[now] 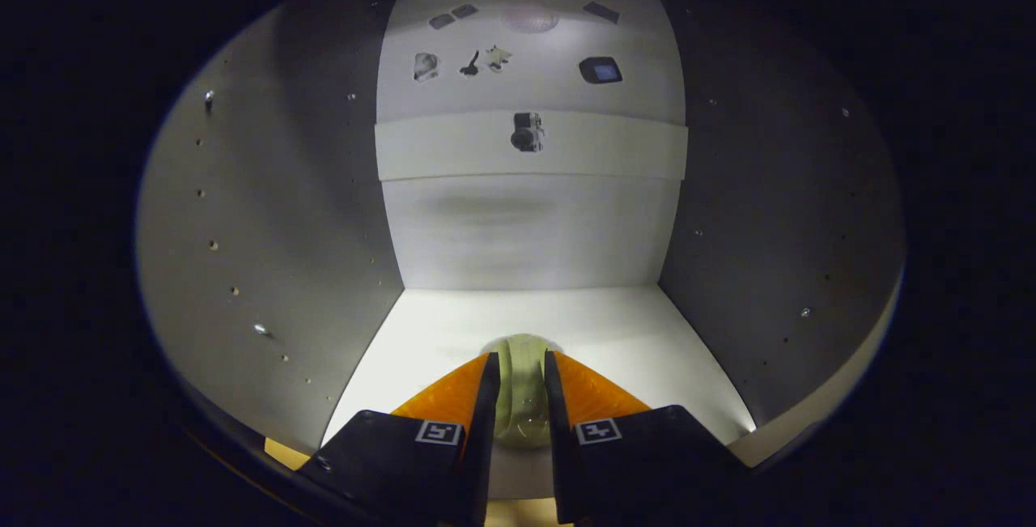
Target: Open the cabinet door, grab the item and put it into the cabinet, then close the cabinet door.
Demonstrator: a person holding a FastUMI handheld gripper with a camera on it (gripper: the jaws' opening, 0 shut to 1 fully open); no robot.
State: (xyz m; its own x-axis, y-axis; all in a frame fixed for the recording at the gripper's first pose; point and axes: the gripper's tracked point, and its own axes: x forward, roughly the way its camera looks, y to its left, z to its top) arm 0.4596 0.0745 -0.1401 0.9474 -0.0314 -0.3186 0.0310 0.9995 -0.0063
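We note the cabinet (526, 227) interior as plain white on its back panel and floor (631, 333), the side walls (267, 252) reading grey in shadow and dotted with small dark holes. The item (522, 389) held in the claw (520, 369) is pale yellow-green — translucent. Small dark stickers (600, 70) — black and grey — mark the upper back panel.
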